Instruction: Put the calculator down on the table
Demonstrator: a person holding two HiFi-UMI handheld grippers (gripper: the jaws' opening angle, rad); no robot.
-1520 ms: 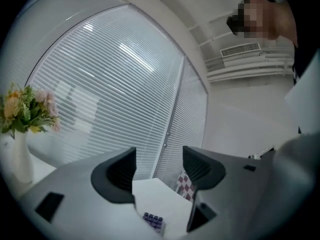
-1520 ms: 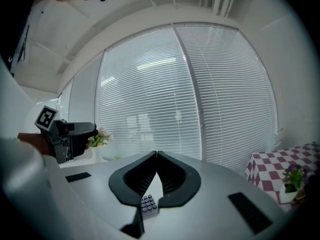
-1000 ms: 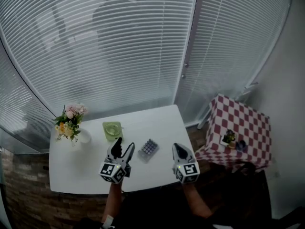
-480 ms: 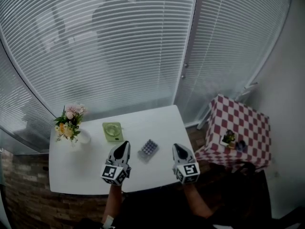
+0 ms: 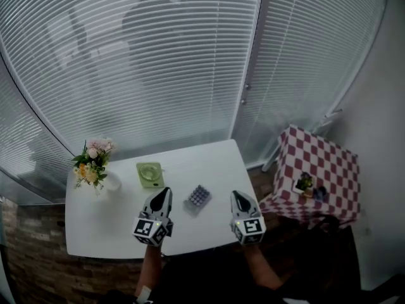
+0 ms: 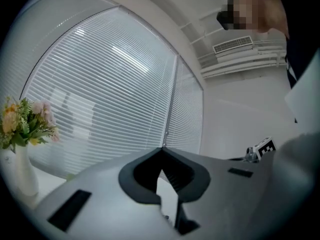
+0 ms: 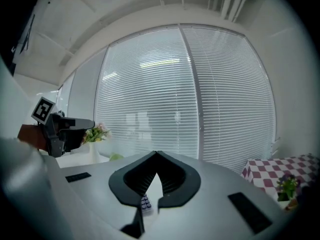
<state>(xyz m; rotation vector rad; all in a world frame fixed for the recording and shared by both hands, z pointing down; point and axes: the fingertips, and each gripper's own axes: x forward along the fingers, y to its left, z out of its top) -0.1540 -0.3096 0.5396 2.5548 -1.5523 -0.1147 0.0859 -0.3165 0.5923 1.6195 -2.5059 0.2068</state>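
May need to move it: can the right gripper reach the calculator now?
Probably yes: the calculator lies flat on the table, nothing between it and the right gripper; the gripper's jaws are together and must open first.

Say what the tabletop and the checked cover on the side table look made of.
Tabletop: white and smooth, likely laminate or painted board; even colour, no grain visible. Checked cover: red-and-white cloth, matte; it hangs down over the table's edges.

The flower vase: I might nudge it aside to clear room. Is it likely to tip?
Probably top-heavy: the bouquet spreads wider than the vase, so a high push could tip it. It stands near the table's left edge, so a fall seems possible. Likely rigid, perhaps breakable.
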